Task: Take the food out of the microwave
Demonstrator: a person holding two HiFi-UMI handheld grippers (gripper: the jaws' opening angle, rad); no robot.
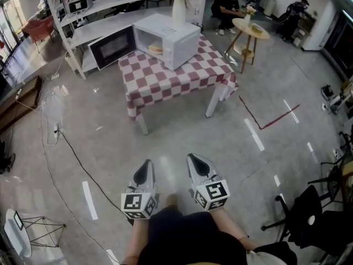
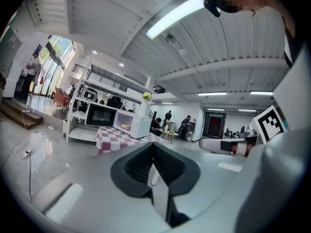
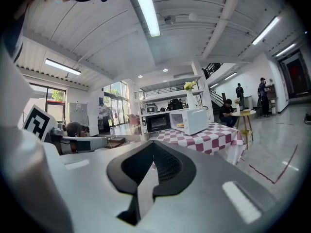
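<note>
- The left gripper (image 1: 146, 165), grey with black jaws, is held low in front of the person. Its jaws are closed tip to tip, with nothing between them.
- The right gripper (image 1: 195, 161) is just beside it, jaws likewise closed and empty.
- Well ahead across the grey floor stands a table draped in a red-and-white checked cloth (image 1: 185, 73).
- A white box-shaped microwave (image 1: 171, 37) sits by the table's far edge. Its black-windowed door (image 1: 112, 47) is swung wide open past the table's left edge.
- The flat, pale yellow food (image 1: 155, 49) lies inside the microwave's open cavity, well apart from both grippers.
- A white vase of yellow flowers (image 1: 180, 4) stands behind the microwave.
</note>
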